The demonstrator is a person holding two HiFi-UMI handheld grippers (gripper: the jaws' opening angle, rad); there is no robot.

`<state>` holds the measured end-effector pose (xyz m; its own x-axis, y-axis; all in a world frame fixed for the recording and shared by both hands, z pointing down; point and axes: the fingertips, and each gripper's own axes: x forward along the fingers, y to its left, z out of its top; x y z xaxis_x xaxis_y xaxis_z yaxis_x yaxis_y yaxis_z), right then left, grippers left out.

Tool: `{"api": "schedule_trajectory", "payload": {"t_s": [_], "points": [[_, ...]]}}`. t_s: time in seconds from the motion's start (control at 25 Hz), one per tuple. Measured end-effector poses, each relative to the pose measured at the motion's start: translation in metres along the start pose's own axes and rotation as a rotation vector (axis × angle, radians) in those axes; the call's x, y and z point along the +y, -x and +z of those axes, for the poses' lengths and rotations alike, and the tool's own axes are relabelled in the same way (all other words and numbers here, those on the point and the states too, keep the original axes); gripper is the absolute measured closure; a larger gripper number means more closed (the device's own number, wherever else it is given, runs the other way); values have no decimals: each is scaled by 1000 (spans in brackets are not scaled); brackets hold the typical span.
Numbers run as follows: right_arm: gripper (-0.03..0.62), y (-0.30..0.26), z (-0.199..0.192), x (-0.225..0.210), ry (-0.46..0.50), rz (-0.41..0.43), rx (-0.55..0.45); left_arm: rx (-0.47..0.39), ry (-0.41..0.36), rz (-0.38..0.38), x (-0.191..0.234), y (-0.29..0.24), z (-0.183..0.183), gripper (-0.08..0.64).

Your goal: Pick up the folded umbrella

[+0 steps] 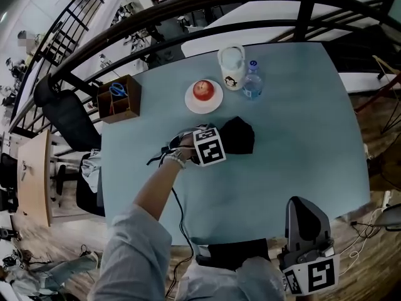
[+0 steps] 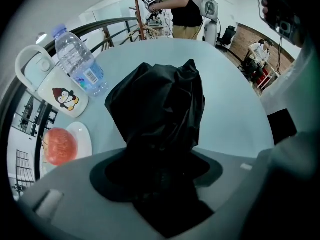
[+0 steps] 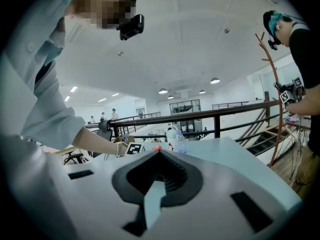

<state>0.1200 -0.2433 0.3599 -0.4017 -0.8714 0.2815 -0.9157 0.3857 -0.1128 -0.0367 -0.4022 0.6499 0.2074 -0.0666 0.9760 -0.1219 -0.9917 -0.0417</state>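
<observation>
The folded umbrella lies near the middle of the pale blue surface, just in front of the plate with a red apple, and apart from the mug and the water bottle. The left hand-held gripper is at its near end. In the left gripper view the black bundle runs straight into the jaws, which look clamped on the fabric-covered end. The right hand-held gripper hangs at the near edge of the surface, well apart from the umbrella. Its jaws are slightly parted with nothing between them (only a strip of the surface shows through the gap).

The umbrella looks light, with loose, crumpled, probably slick cloth over a stiff core. A hold on cloth alone would likely slip or let the bundle sag. The better grip is across the firm middle, where the ribs and shaft sit under the fabric.
</observation>
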Motion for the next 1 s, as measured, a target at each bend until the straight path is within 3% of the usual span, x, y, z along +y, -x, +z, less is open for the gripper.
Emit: {"api": "schedule_trajectory", "payload": {"t_s": [0.28,0.4,0.64,1.0], "points": [[592,3,7,14,14,14,-18,-119,110,71,12,35,6,279],[592,5,15,21,30,24,-35,-208,171,135,19,63,14,279],[592,9,28,33,56,38,-59,-376,306,183,16,108,24,279],[592,17,54,51,122,54,-105,-638,417,298,2,194,35,279]]}}
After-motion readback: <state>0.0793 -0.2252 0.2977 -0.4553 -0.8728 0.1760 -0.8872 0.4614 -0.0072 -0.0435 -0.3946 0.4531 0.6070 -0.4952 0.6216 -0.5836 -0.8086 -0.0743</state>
